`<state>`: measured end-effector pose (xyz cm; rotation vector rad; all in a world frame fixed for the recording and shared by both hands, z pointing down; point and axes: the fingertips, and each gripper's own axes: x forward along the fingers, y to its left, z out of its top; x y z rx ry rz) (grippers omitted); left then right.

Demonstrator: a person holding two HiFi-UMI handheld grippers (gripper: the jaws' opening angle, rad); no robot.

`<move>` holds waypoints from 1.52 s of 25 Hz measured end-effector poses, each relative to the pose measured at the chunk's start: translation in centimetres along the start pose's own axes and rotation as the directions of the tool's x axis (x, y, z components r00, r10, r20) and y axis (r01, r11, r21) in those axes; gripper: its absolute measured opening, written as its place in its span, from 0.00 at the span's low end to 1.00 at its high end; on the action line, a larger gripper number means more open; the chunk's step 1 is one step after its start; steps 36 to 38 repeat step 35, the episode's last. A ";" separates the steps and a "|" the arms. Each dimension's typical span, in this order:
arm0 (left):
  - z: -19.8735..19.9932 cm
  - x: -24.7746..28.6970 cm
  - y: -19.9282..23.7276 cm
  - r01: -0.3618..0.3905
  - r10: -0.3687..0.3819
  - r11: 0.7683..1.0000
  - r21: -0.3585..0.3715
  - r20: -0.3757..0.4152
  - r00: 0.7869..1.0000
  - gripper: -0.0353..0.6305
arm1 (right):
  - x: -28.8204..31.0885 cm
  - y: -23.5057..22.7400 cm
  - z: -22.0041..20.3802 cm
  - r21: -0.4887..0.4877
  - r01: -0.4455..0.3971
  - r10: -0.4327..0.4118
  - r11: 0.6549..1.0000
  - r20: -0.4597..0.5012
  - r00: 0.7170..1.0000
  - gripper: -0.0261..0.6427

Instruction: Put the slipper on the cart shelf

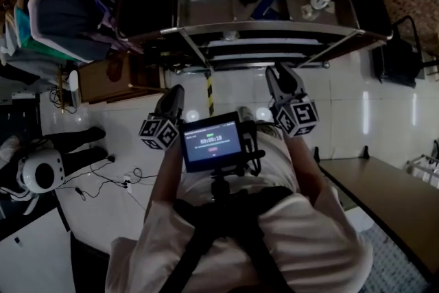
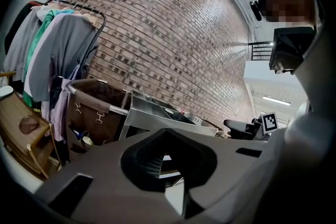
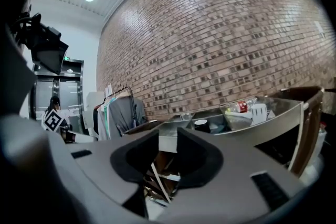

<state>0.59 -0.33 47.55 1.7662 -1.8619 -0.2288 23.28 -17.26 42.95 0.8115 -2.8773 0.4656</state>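
Observation:
The metal cart [image 1: 267, 29] stands straight ahead, its top tray holding cups, a bottle and a blue item, with lower shelves [image 1: 257, 55] showing under the front rail. I cannot pick out a slipper in any view. My left gripper [image 1: 175, 94] hangs short of the cart's left corner, jaws shut with nothing between them. In the left gripper view the left gripper [image 2: 168, 153] points at the cart [image 2: 157, 115]. My right gripper [image 1: 278, 73] is just before the lower shelves. In the right gripper view the right gripper [image 3: 167, 150] stands open, with only the cart frame [image 3: 252, 126] seen through the gap.
A clothes rack [image 1: 55, 3] with hanging garments and a brown hamper [image 2: 97, 107] stand left of the cart, with a wooden stand [image 1: 113, 79] below them. A wooden table [image 1: 398, 195] is at the right. Cables [image 1: 103, 178] lie on the white floor at the left.

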 end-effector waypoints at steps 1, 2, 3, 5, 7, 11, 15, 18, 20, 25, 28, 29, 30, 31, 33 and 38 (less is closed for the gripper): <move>-0.1 -0.1 0.0 -0.004 0.004 1.000 -0.001 -0.001 1.000 0.06 | 0.1 -0.1 0.0 -0.004 -0.002 0.002 1.000 -0.001 1.000 0.22; -0.2 -0.2 0.0 -0.008 0.008 1.000 -0.001 -0.001 1.000 0.06 | 0.1 -0.1 0.0 -0.007 -0.005 0.005 1.000 -0.001 1.000 0.22; -0.3 -0.3 0.0 -0.012 0.012 1.000 -0.002 -0.001 1.000 0.06 | 0.2 -0.2 -0.1 -0.006 -0.008 0.008 1.000 -0.001 1.000 0.22; -0.7 -0.4 0.2 -0.017 0.017 1.000 -0.003 -0.005 1.000 0.06 | 0.3 -0.4 -0.2 -0.002 -0.009 0.009 1.000 -0.003 1.000 0.22; -0.8 -0.5 0.2 -0.020 0.020 1.000 -0.007 -0.010 1.000 0.06 | 0.4 -0.5 -0.1 0.001 -0.003 0.003 1.000 -0.006 1.000 0.22; -0.9 -0.3 0.1 -0.024 0.023 1.000 -0.013 -0.026 0.999 0.06 | 0.5 -0.7 0.2 -0.037 0.010 -0.010 0.999 -0.019 1.000 0.22; -0.9 0.0 -0.3 -0.022 0.022 1.000 -0.010 -0.048 0.999 0.06 | 0.6 -0.4 0.6 -0.069 0.008 -0.009 0.998 -0.019 1.000 0.22; -0.3 0.3 -0.9 -0.016 0.016 1.000 -0.001 -0.052 0.999 0.06 | 0.7 -0.2 0.6 -0.060 0.009 -0.011 0.998 -0.025 1.000 0.22; -0.9 0.5 -0.9 -0.012 0.013 1.000 0.002 -0.064 0.998 0.06 | 0.7 -0.3 0.4 -0.061 0.006 -0.008 0.998 -0.028 1.000 0.22; -1.8 1.6 -2.3 -0.001 0.001 1.000 0.004 -0.080 0.997 0.06 | 1.2 -1.3 -1.6 -0.071 -0.003 0.000 0.997 -0.047 0.999 0.22; -2.7 2.8 -3.4 -0.010 0.012 1.000 0.013 -0.101 0.995 0.06 | 1.8 -3.0 -3.1 -0.051 -0.016 0.012 0.999 -0.074 0.997 0.22; -2.9 3.1 -3.8 -0.012 0.014 1.000 0.019 -0.108 0.994 0.06 | 2.1 -3.4 -3.5 -0.047 -0.021 0.018 0.999 -0.081 0.997 0.22; -3.1 3.3 -4.0 -0.012 0.014 1.000 0.024 -0.114 0.993 0.06 | 2.3 -3.5 -3.7 -0.047 -0.028 0.024 0.999 -0.086 0.996 0.22; -3.2 3.4 -4.1 -0.011 0.014 1.000 0.027 -0.118 0.993 0.06 | 2.6 -3.6 -3.9 -0.050 -0.034 0.030 0.998 -0.089 0.996 0.22; -3.3 3.8 -4.3 -0.010 0.014 0.999 0.031 -0.124 0.992 0.06 | 3.3 -3.7 -4.2 -0.055 -0.047 0.042 0.997 -0.095 0.995 0.22; -3.5 4.2 -4.4 -0.011 0.015 0.999 0.034 -0.129 0.992 0.06 | 3.9 -4.0 -4.7 -0.056 -0.058 0.052 0.997 -0.102 0.993 0.22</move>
